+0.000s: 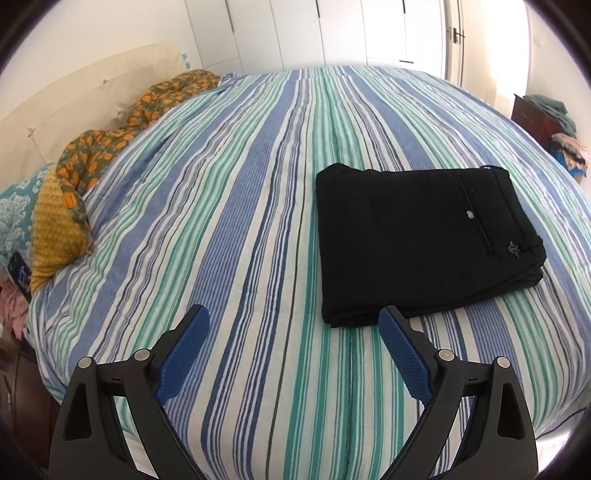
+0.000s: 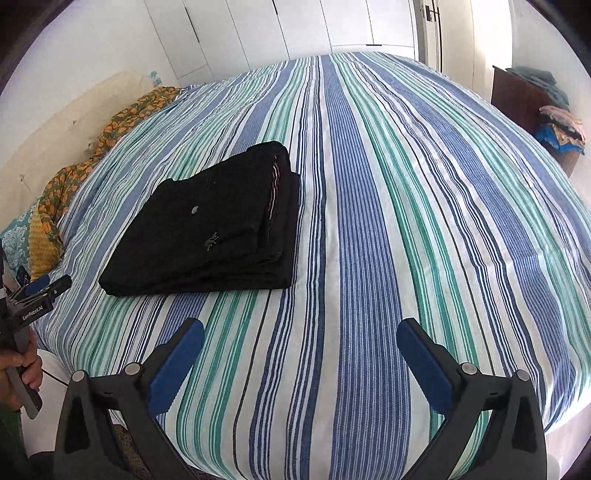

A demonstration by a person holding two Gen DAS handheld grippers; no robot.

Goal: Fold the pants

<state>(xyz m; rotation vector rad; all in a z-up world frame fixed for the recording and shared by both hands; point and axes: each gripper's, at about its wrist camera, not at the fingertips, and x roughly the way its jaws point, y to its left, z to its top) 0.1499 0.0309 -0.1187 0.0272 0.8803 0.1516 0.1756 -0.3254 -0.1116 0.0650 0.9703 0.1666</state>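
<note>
Left wrist: striped bedspread [image 1: 229, 221], white closet doors [image 1: 332, 33].

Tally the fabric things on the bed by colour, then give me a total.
Black folded pants: 1
Blue, green and white striped bedspread: 1
Orange-and-green floral cloth: 1
Mustard dotted pillow: 1
Teal patterned pillow: 1
Total: 5
</note>
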